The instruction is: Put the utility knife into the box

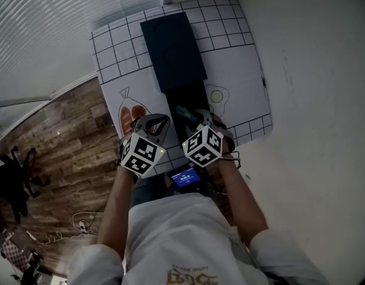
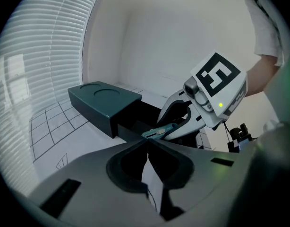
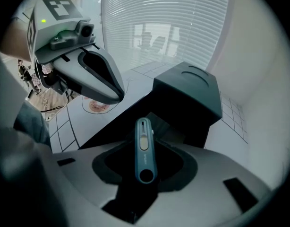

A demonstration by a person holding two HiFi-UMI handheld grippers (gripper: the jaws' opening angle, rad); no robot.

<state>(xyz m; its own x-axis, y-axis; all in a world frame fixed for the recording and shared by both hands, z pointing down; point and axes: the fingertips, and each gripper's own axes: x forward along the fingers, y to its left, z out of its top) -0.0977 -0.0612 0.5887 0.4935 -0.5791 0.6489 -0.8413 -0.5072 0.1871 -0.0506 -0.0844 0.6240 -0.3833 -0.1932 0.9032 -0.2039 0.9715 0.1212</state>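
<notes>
1. The right gripper was clamped on the utility knife; its jaws pressed on the flanks of the teal handle near the middle; the slider side showed, and the nose pointed ahead toward the box.
2. The knife hung in the air just over the near end of the box's dark open tray, which stuck out from the covered part; it was not yet inside.
3. The left gripper had its jaws together with nothing between them; it hovered just beside the right one over the printed mat.
4. The knife looked light, stiff and slim; its smooth plastic sides might slip or swivel in a narrow pinch; a hold across the handle's middle, clear of the slider and the blade end, seemed soundest.
5. Lowering it flat and lengthwise before letting go would probably suit the narrow tray.
</notes>
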